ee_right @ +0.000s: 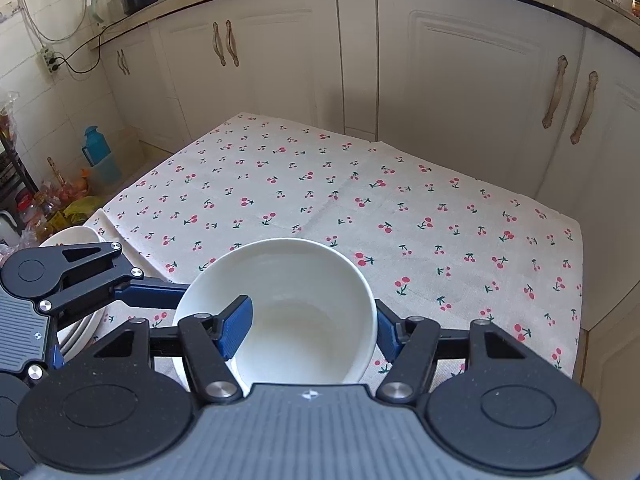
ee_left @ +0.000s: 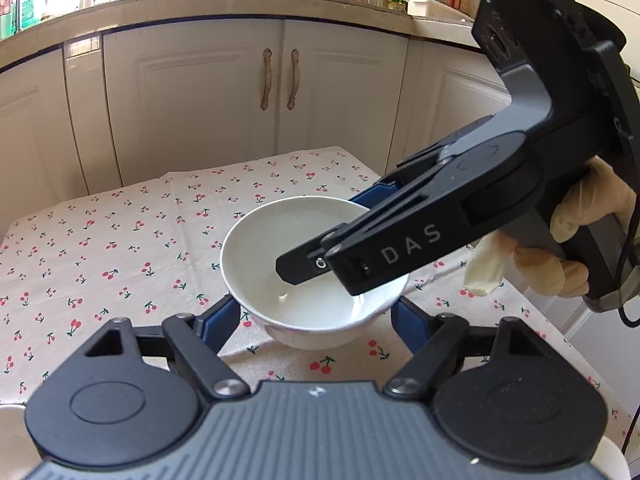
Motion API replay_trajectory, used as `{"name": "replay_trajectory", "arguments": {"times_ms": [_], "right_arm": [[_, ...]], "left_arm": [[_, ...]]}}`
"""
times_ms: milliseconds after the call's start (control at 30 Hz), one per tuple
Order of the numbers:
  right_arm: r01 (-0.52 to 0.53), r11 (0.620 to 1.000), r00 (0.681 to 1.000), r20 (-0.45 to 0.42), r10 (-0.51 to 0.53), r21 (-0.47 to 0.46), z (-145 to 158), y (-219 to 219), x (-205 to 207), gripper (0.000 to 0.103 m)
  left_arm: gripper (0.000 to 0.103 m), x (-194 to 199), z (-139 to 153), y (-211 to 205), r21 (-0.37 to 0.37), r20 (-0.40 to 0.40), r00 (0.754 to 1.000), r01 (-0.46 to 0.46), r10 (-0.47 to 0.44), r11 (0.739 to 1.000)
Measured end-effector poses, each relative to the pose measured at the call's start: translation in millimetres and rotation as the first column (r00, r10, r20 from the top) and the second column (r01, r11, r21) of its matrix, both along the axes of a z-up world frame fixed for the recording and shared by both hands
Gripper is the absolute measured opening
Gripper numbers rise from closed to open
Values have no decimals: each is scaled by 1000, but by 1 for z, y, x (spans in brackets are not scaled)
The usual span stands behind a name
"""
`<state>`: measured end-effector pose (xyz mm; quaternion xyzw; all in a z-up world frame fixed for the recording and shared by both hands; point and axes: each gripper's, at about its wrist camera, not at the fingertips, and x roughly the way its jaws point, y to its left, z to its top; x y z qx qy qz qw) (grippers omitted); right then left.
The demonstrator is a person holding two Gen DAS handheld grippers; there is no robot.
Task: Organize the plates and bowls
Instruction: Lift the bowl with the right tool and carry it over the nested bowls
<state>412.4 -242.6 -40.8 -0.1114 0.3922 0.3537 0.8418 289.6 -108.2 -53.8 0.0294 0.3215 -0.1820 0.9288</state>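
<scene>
So both grippers are on one white bowl [ee_left: 308, 280] rn, lifted a bit above the cherry-print cloth on the counter [ee_right: 360, 200] imo, since its underside looks clear of the cloth in the left wrist view. Left gripper [ee_left: 316, 320] is about half open, its blue pads hugging the bowl's outer wall from both sides. Right gripper [ee_right: 316, 328] is narrower and pinches the rim: one blue finger [ee_right: 236, 324] sits inside the bowl, the other outside the wall. A gloved hand [ee_left: 576, 232] carries the right one. Progress-wise, prob early to mid: at the left edge of the right wrist view there's a stack of white dishes [ee_right: 80, 236] partly hidden behind the left gripper, can't tell how many or whether plates or bowls. The rest of the cloth in view is bare, so idk if more dishes wait out of frame. What's left afaict: get this bowl over to that pile or wherever it belongs, set it down, let go w/ both.
</scene>
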Motion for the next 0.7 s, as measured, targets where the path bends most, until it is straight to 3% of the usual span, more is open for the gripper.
{"name": "replay_trajectory", "arguments": {"times_ms": [700], "right_arm": [[10, 1000, 997, 82, -11, 19, 48, -9, -94, 69]], "left_arm": [[82, -73, 39, 5, -10, 76, 996, 54, -53, 999]]}}
